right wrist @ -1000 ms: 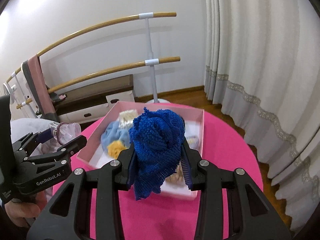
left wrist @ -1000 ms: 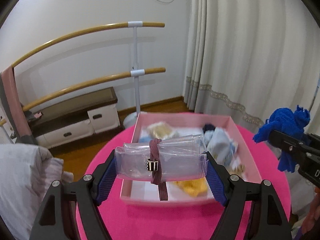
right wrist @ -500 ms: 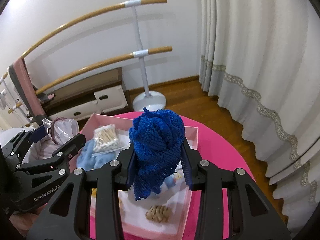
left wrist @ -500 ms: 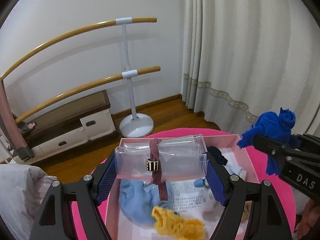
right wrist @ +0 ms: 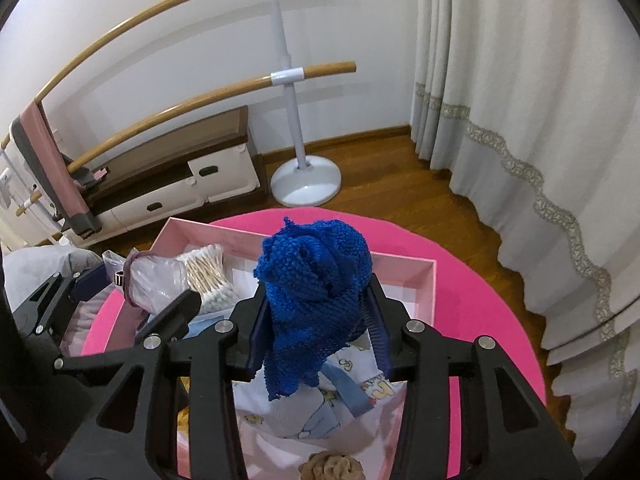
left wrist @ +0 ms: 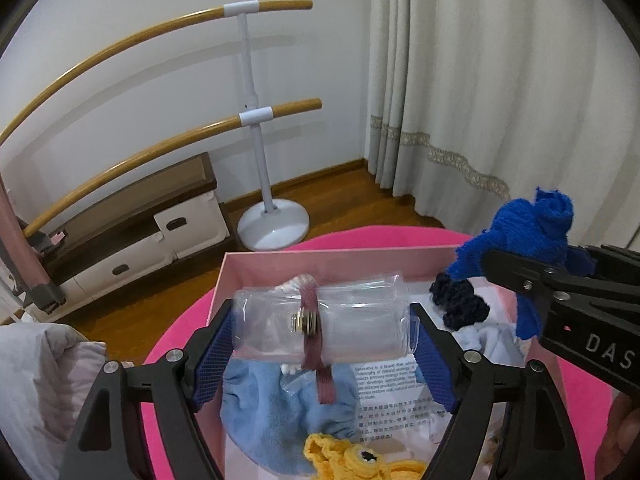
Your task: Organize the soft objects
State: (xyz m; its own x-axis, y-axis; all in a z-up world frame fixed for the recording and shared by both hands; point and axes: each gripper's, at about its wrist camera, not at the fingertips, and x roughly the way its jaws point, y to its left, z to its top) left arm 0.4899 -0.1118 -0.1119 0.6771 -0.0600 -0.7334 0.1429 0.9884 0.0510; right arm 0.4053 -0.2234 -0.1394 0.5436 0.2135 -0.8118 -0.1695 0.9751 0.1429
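Observation:
My left gripper [left wrist: 322, 330] is shut on a rolled clear plastic pouch [left wrist: 352, 328] bound by a maroon strap, held above the pink box [left wrist: 320, 260]. My right gripper [right wrist: 316, 324] is shut on a bunched blue knitted cloth [right wrist: 316, 280], also above the box; that cloth shows in the left wrist view [left wrist: 528, 232] too. In the box lie a light blue cloth [left wrist: 272, 408], a yellow crocheted piece [left wrist: 360, 460], a dark navy knit piece [left wrist: 460, 300], a pack of cotton swabs [right wrist: 208, 276], a printed fabric [right wrist: 320, 412] and a beige piece [right wrist: 332, 466].
The box sits on a round pink table [right wrist: 480, 320]. Behind it stand a ballet barre stand [left wrist: 272, 216], a low cabinet [left wrist: 140, 240] and white curtains [left wrist: 500, 100]. A grey-white fabric heap [left wrist: 36, 384] lies at the left.
Both grippers have moved forward over the box and tilted down, so its contents now lie right beneath them. Each still holds its object.

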